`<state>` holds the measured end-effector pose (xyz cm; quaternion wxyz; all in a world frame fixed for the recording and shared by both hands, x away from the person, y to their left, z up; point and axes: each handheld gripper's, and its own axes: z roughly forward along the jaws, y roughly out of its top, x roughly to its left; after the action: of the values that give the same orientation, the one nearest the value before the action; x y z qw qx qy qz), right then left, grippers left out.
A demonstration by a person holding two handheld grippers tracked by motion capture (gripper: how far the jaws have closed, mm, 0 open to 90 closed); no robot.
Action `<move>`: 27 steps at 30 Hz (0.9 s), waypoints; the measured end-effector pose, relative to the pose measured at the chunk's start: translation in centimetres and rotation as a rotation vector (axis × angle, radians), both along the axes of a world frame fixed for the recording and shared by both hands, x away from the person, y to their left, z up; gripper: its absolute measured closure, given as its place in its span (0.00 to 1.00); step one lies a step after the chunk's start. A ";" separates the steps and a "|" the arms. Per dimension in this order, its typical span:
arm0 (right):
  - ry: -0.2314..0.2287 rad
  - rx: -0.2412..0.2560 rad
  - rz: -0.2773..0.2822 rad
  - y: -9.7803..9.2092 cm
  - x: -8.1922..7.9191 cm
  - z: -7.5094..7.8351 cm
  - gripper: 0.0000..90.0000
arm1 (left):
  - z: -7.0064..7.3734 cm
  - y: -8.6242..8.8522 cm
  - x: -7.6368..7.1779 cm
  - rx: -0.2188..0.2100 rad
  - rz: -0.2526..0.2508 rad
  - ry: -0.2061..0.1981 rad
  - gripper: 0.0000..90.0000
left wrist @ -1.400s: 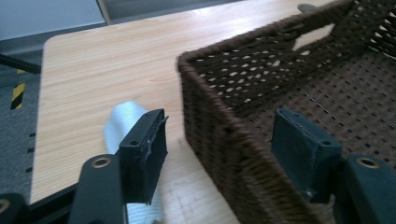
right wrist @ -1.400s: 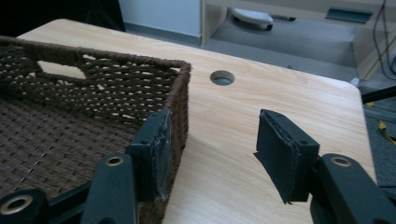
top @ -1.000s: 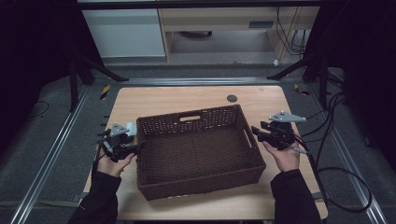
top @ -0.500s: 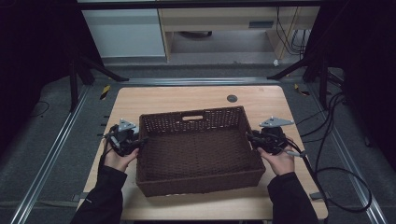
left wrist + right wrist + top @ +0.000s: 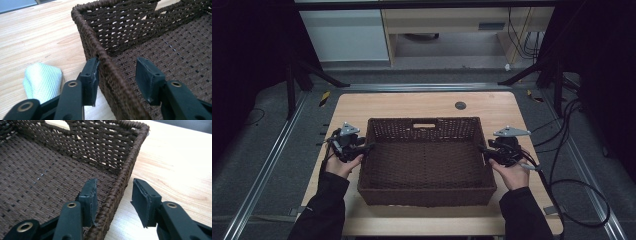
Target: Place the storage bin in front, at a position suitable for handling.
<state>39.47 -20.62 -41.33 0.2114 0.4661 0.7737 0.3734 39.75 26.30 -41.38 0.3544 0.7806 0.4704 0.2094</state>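
Observation:
A dark brown wicker basket [image 5: 424, 196] sits empty in the middle of the wooden table [image 5: 412, 102]. My left gripper [image 5: 364, 146] is at its left rim and stands open. In the left gripper view the basket's rim [image 5: 110, 67] runs between the jaws of the left gripper [image 5: 118, 80] and touches the outer one. My right gripper [image 5: 482, 149] is open at the right rim. In the right gripper view the rim [image 5: 117, 187] passes between the jaws of the right gripper [image 5: 116, 200], one jaw inside the basket, one outside.
A pale green folded cloth [image 5: 42, 82] lies on the table just outside the basket's left wall. A small black disc [image 5: 460, 105] sits near the table's far edge. Cables [image 5: 572, 150] trail off the right side. Bare wood shows beyond the basket.
The basket, slightly skewed a second ago, now sits square with the table. Both hands shifted a little with it and stay at its side rims.

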 end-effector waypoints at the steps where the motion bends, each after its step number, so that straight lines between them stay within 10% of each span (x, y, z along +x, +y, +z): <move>1: 0.000 0.000 0.000 0.0 0.0 0.0 0.61 | 0.0 0.0 0.0 0.000 0.000 0.000 0.58; 18: 0.069 -0.022 -0.025 -0.1 0.0 -0.8 0.76 | -1.0 -1.5 0.2 0.003 0.016 0.052 0.65; 27: 0.080 0.028 -0.060 -1.8 -0.3 -1.0 0.63 | -1.0 -2.4 0.1 0.013 0.010 0.043 0.65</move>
<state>39.18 -22.39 -42.36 0.1848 0.5064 0.7619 0.3589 39.83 23.94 -42.33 0.3381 0.7848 0.4805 0.1974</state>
